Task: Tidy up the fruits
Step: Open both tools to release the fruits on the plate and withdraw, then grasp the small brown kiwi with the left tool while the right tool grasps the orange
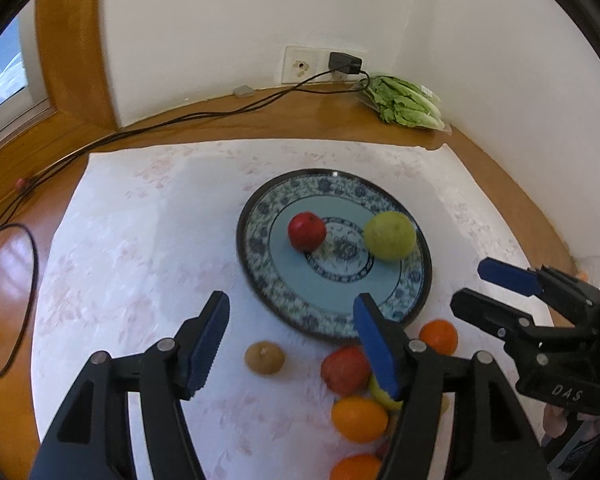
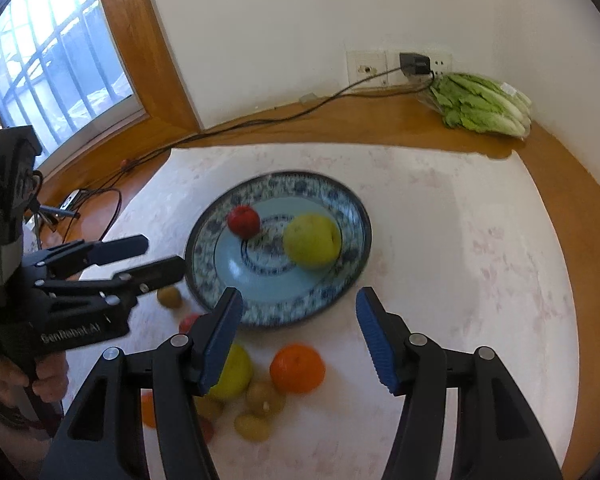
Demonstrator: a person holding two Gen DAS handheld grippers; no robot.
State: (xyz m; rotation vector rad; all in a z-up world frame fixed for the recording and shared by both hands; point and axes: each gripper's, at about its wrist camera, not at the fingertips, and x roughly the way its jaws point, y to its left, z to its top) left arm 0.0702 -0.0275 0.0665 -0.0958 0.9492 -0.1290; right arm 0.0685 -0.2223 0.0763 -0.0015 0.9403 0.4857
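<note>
Looking through the left wrist camera, the blue-patterned plate [image 1: 256,256] sits on a pale floral cloth [image 1: 140,240] and serves as the anchor for everything else. On it rest a red apple [image 1: 307,231] left of the centre medallion and a yellow-green pear [image 1: 389,235] to the right, apart from each other. The left gripper [image 1: 292,344] hangs above the plate's near rim with its blue-padded jaws spread and nothing between them. Just off the near rim lie loose fruits — a small brown fruit [image 1: 265,357], a second red apple [image 1: 345,370], an orange [image 1: 439,336] close to the rim and another orange [image 1: 359,418] further out. To the right of the plate the right gripper [image 1: 476,286] shows from the side, jaws parted and empty. Beyond the plate, against the wall, lies a bunch of lettuce [image 1: 404,104].

From the right wrip camera, the plate [image 2: 228,296] is blurred; the red apple [image 2: 243,221] and pear [image 2: 312,241] sit on it. The right gripper [image 2: 300,340] is poised over the plate's near rim, jaws wide and empty. Near that rim lie an orange [image 2: 297,368], a yellow-green fruit [image 2: 236,374] and small brown fruits [image 2: 264,400]. Left of the plate the left gripper [image 2: 164,256] is held by a hand [image 2: 48,380], jaws apart — gripping nothing.
</note>
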